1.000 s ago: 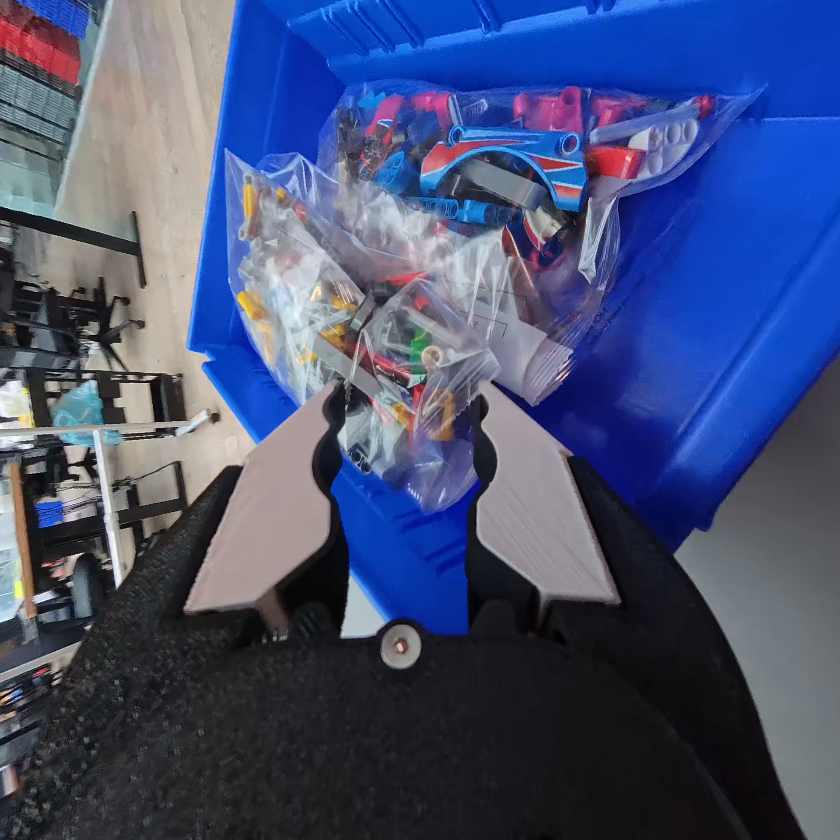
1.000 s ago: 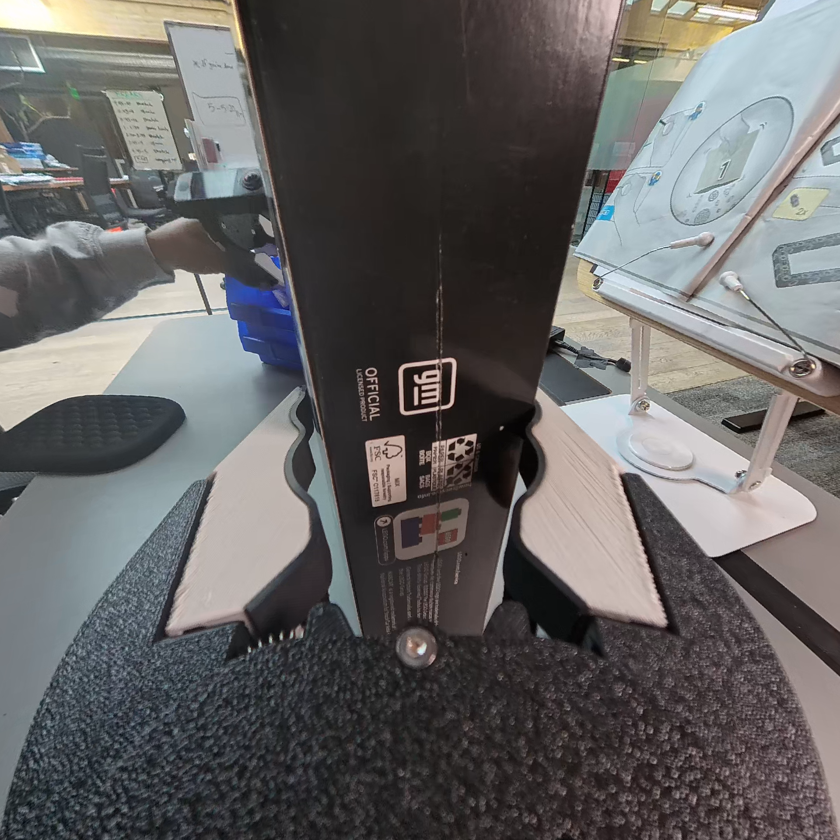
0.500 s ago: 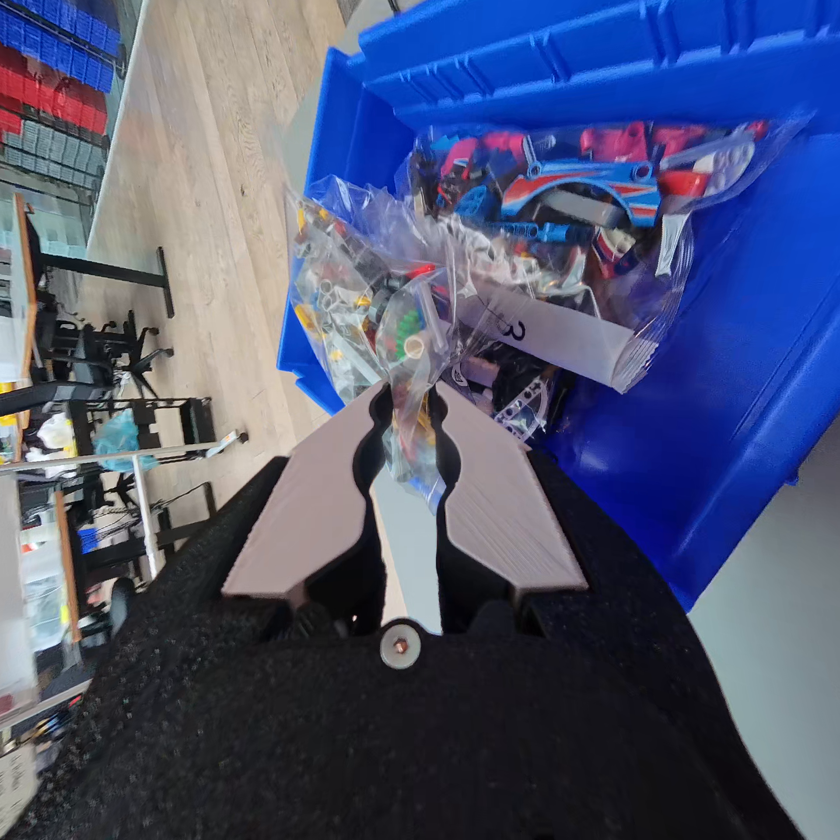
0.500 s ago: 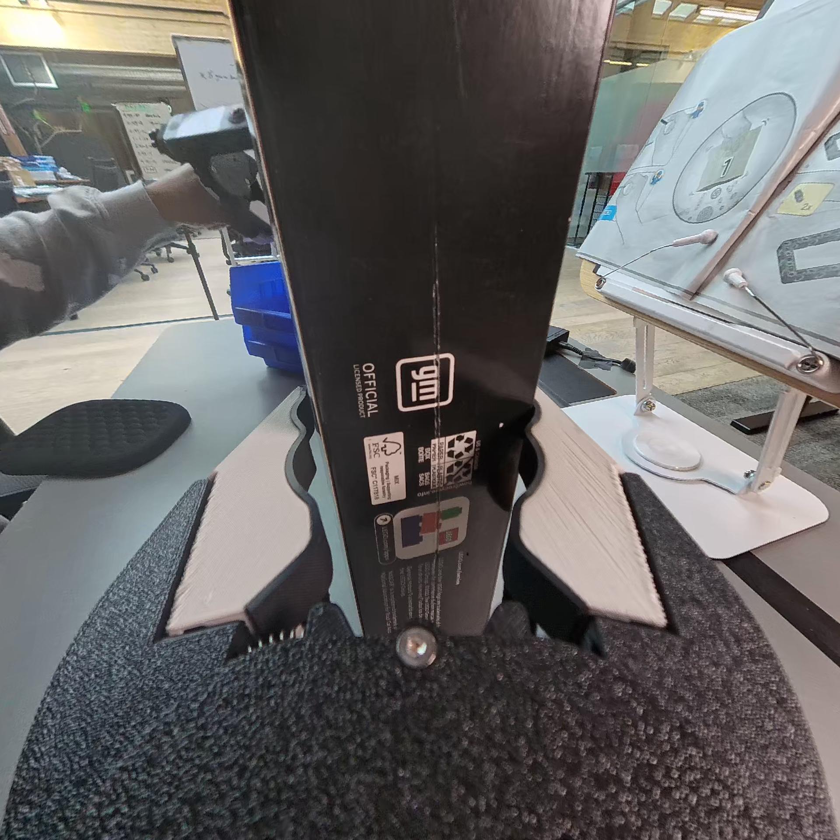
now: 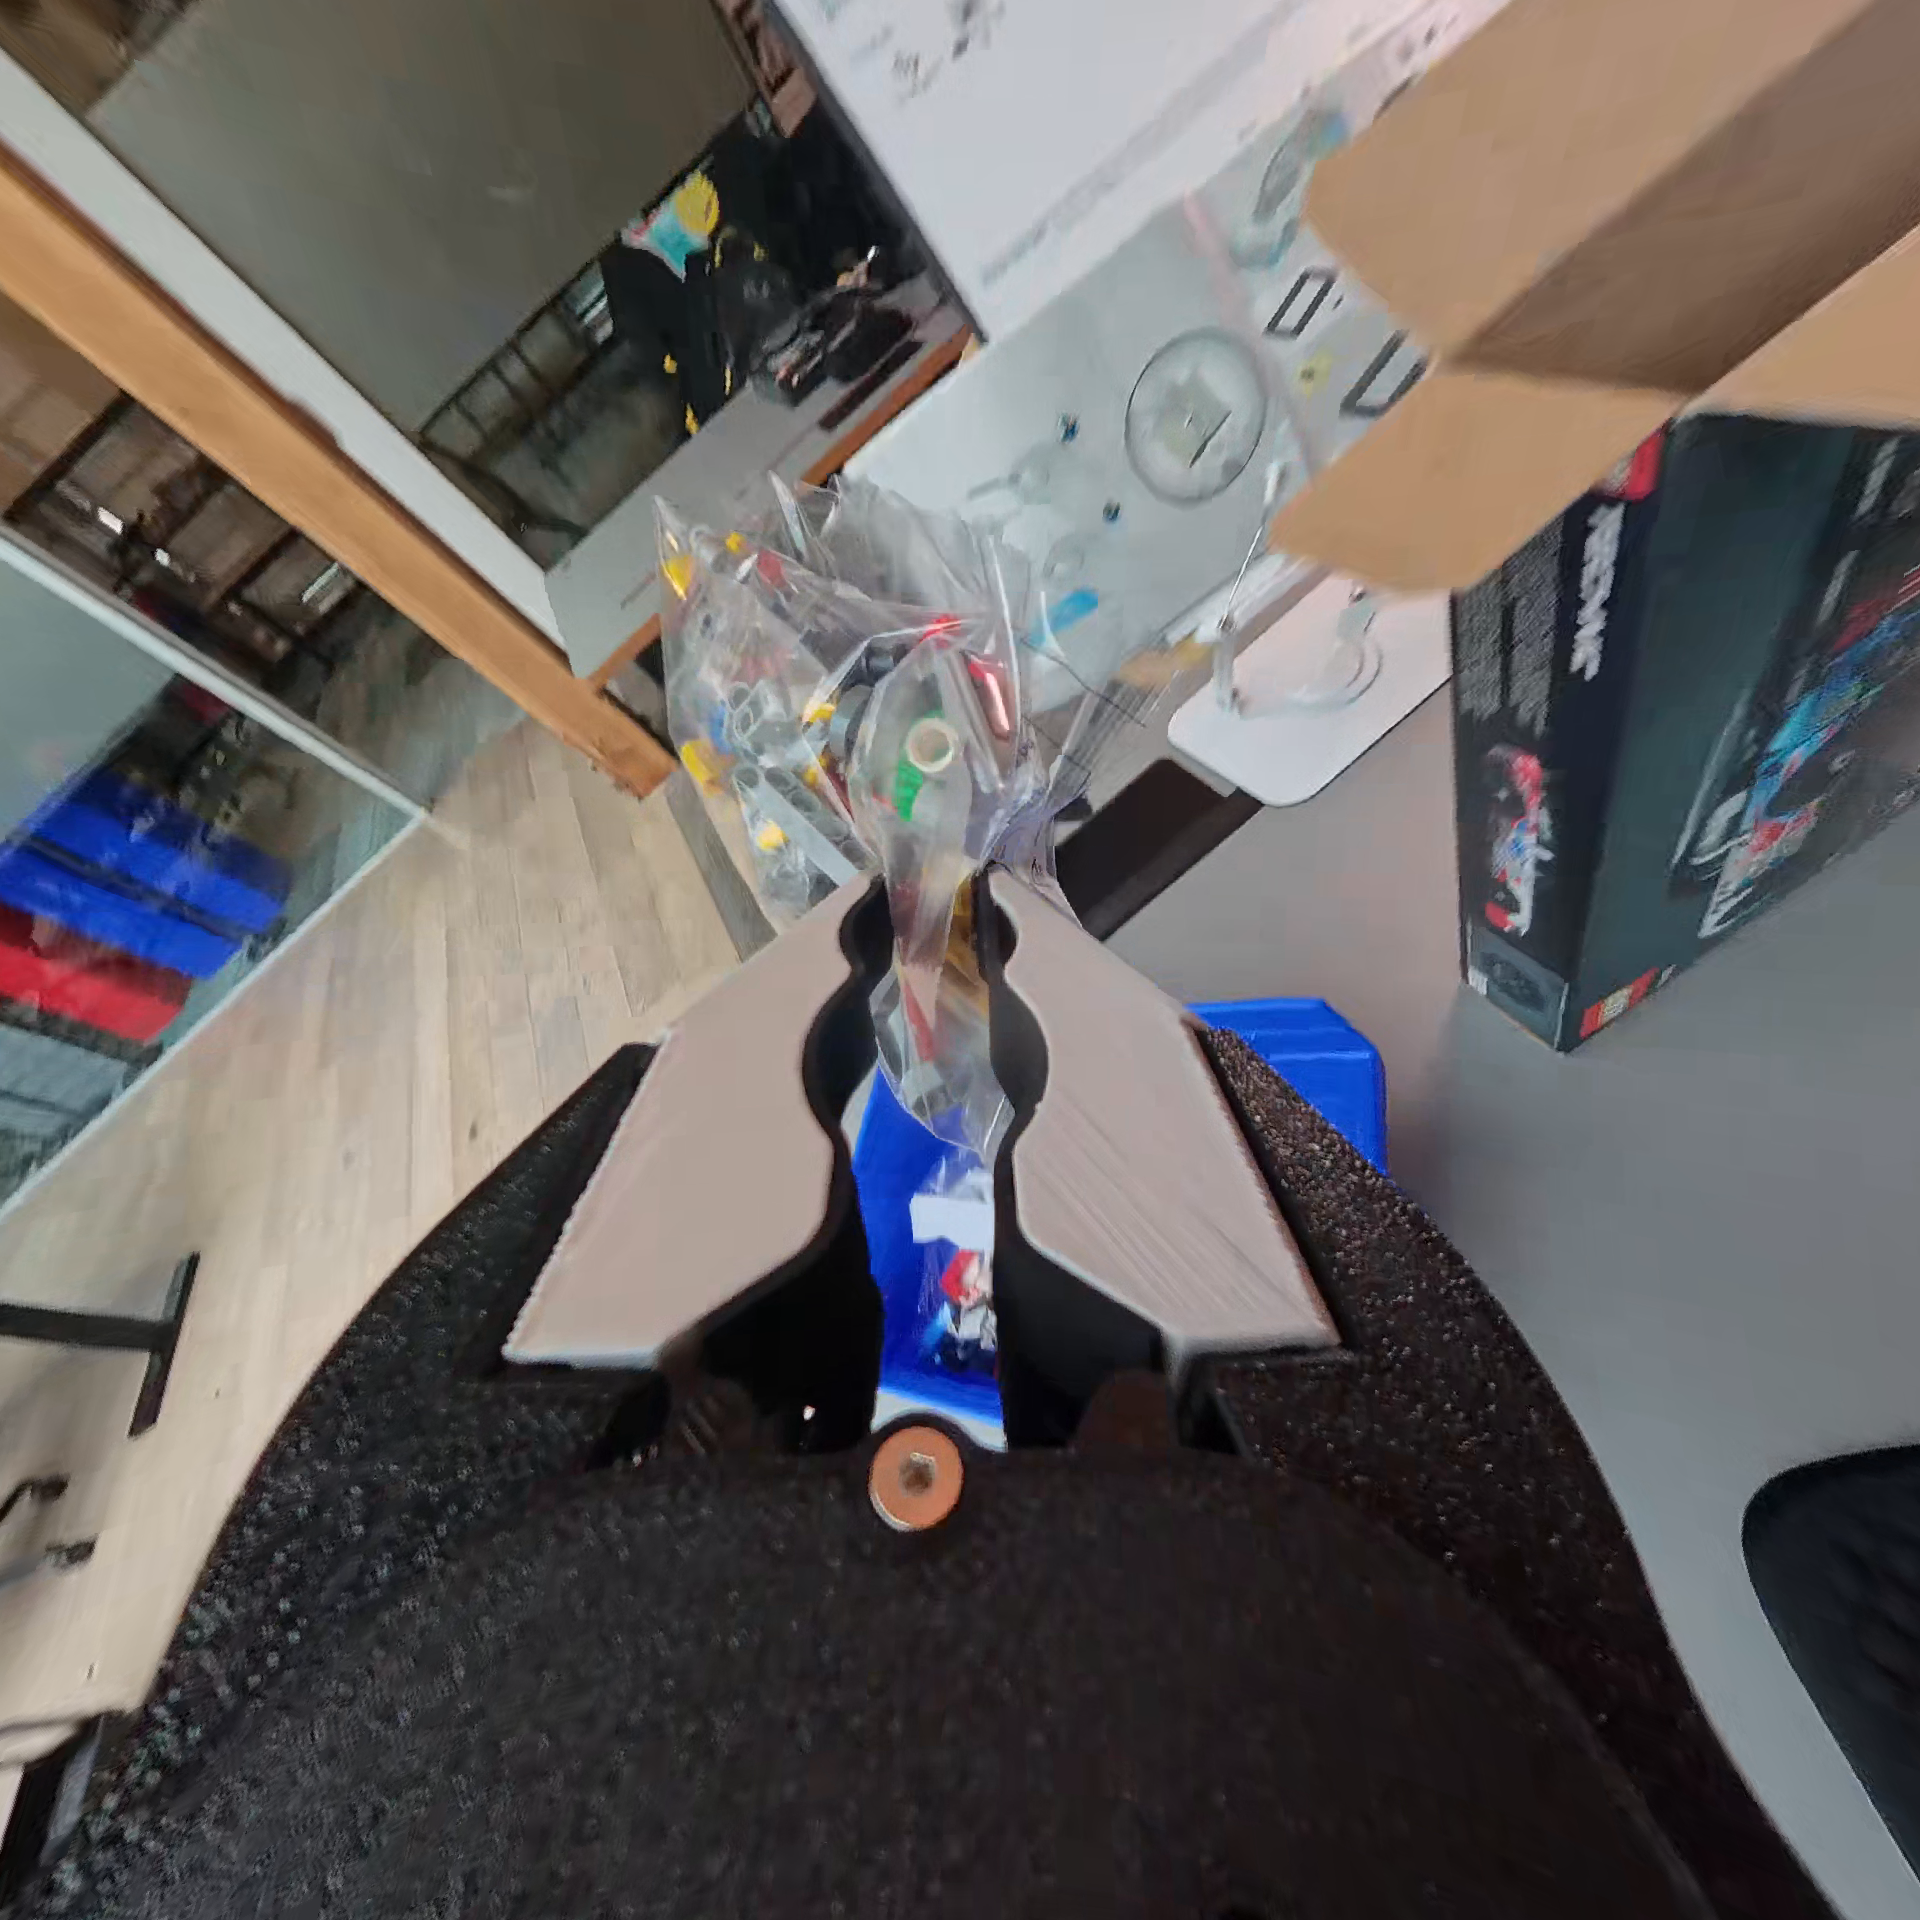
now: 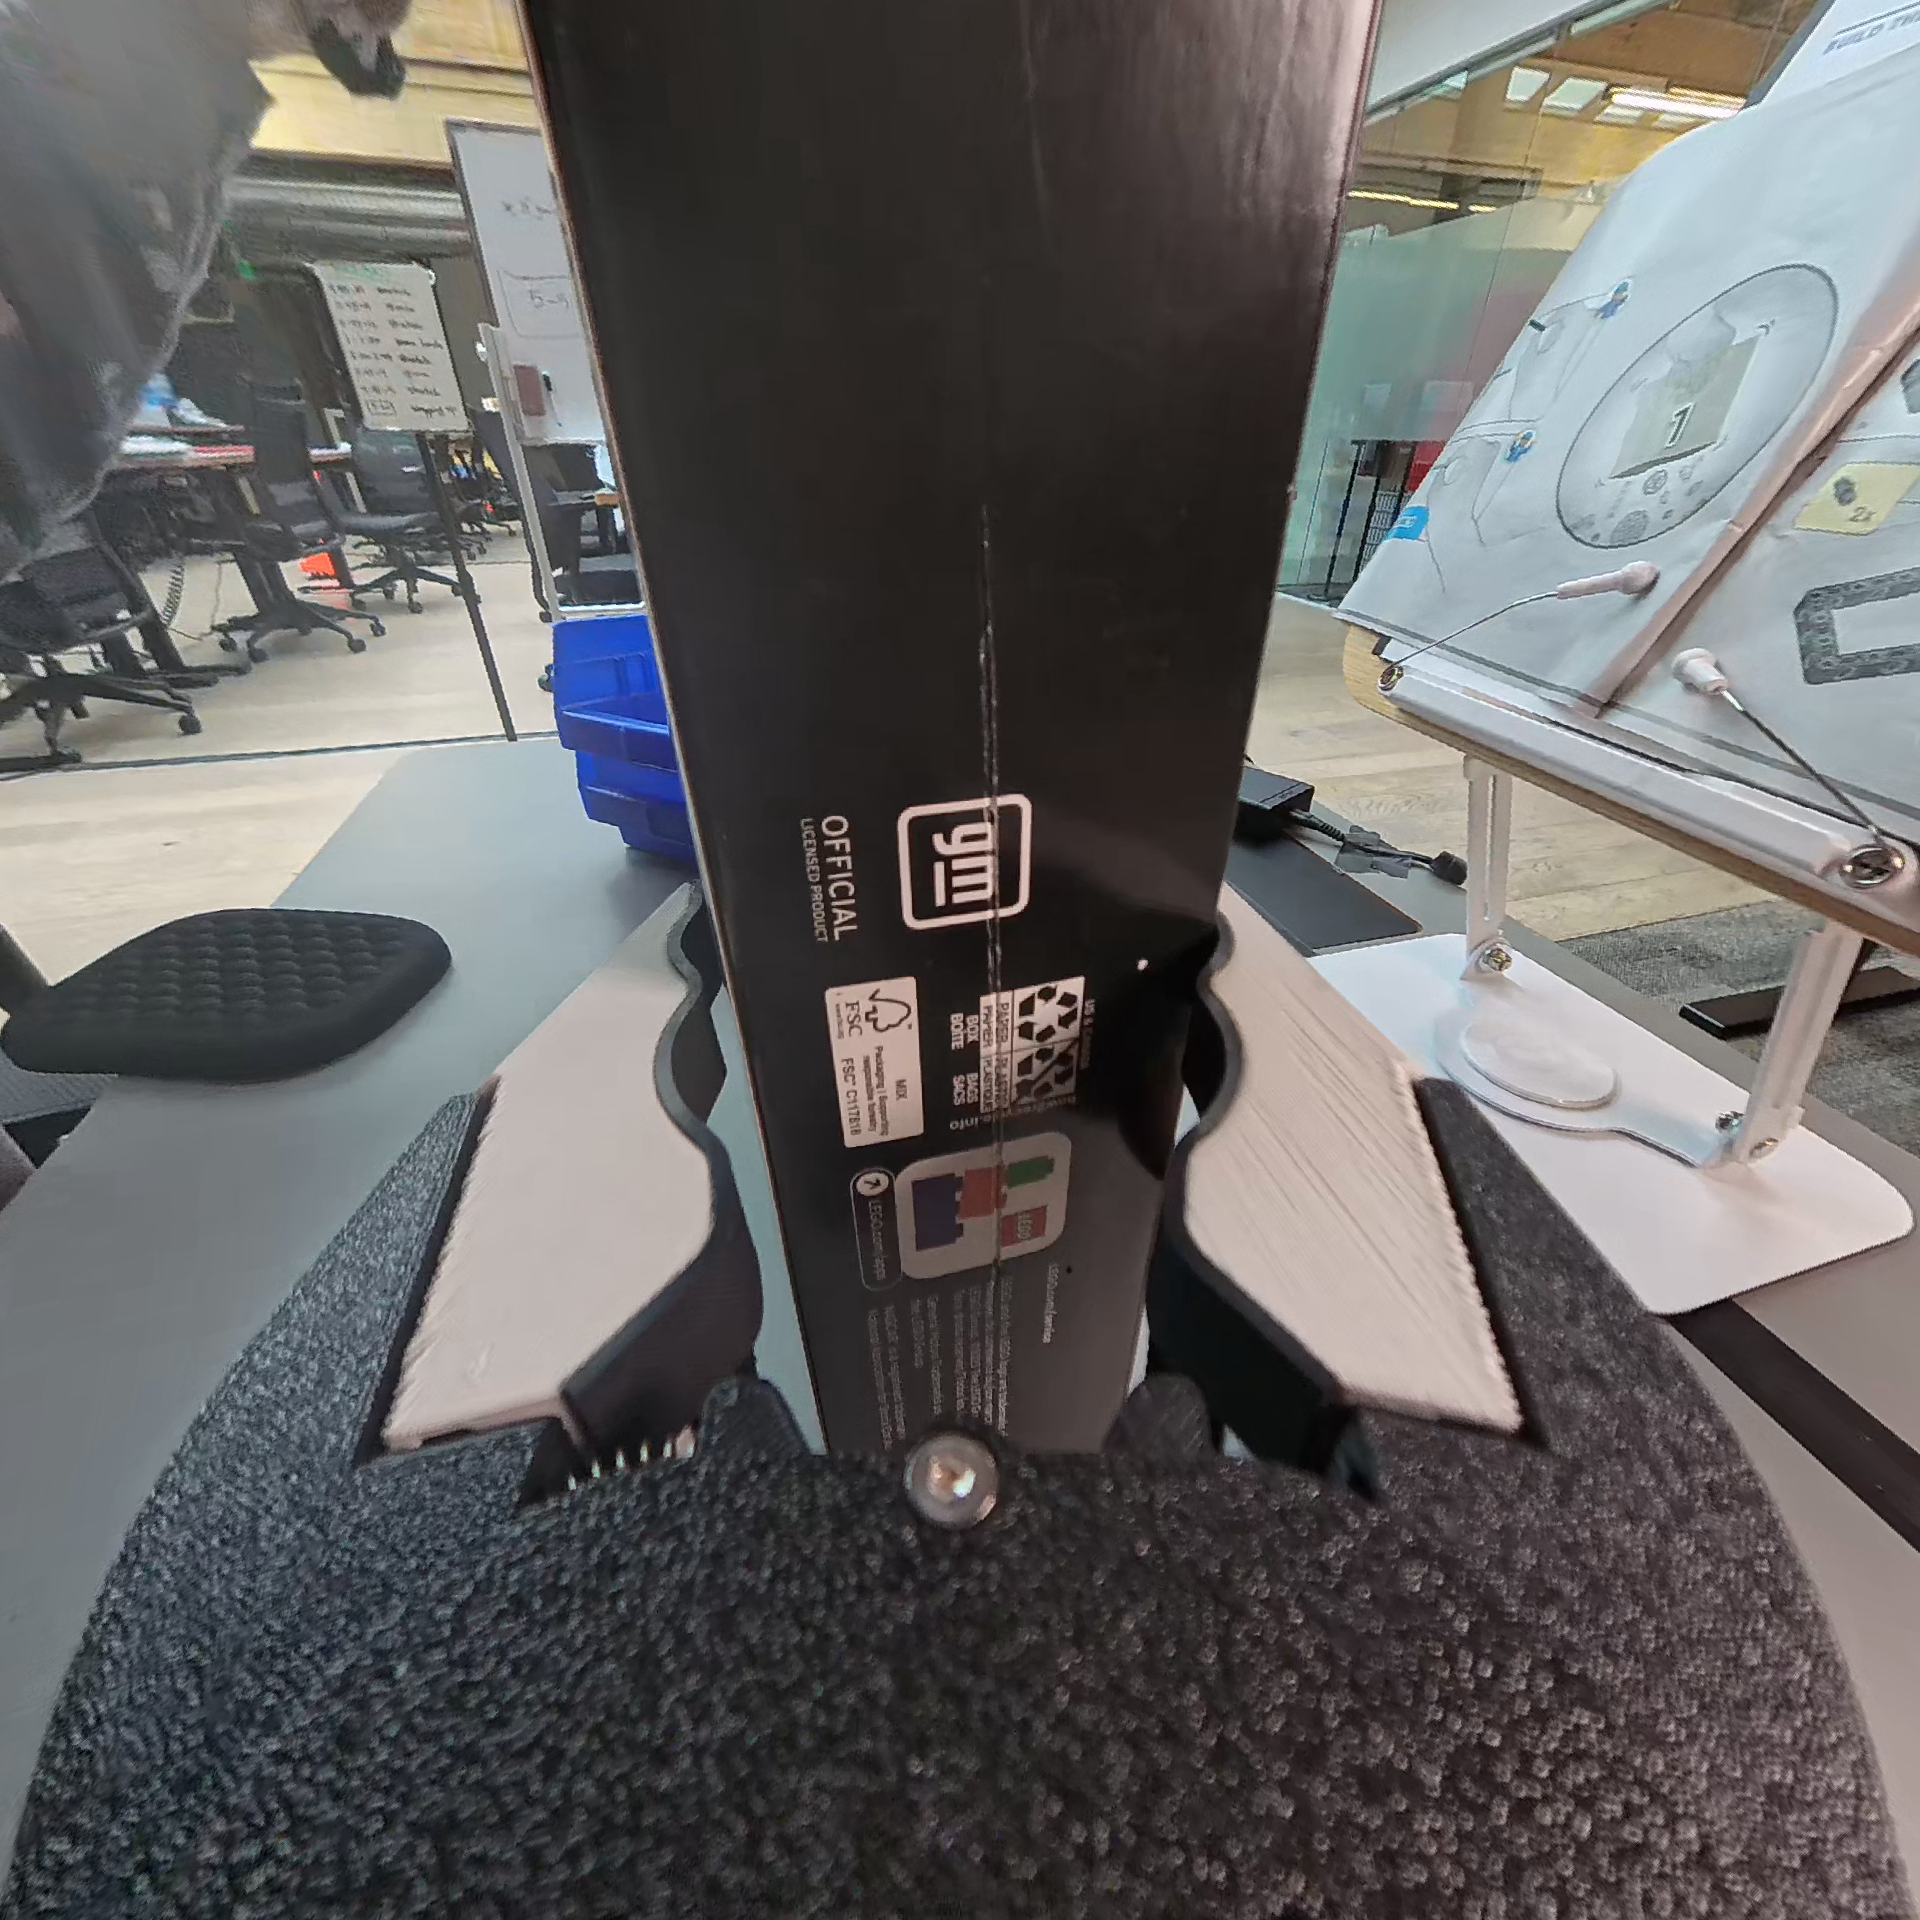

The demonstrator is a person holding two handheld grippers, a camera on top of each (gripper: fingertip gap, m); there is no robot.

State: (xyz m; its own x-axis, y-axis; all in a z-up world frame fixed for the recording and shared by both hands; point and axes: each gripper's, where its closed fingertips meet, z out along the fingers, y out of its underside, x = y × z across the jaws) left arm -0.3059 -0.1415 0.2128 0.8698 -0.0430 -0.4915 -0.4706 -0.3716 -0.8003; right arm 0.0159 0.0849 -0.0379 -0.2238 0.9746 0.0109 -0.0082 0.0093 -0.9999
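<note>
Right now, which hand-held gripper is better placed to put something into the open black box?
Left. The left hand-held gripper is shut on a clear plastic bag of small coloured bricks, beside the tall black cardboard box. The right hand-held gripper clamps that box's side, so it is occupied.

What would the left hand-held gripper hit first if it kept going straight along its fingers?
Likely nothing close: the left hand-held gripper, shut on the clear plastic bag of small coloured bricks, points over the table edge toward a white instruction sheet on a stand; depth unclear.
</note>
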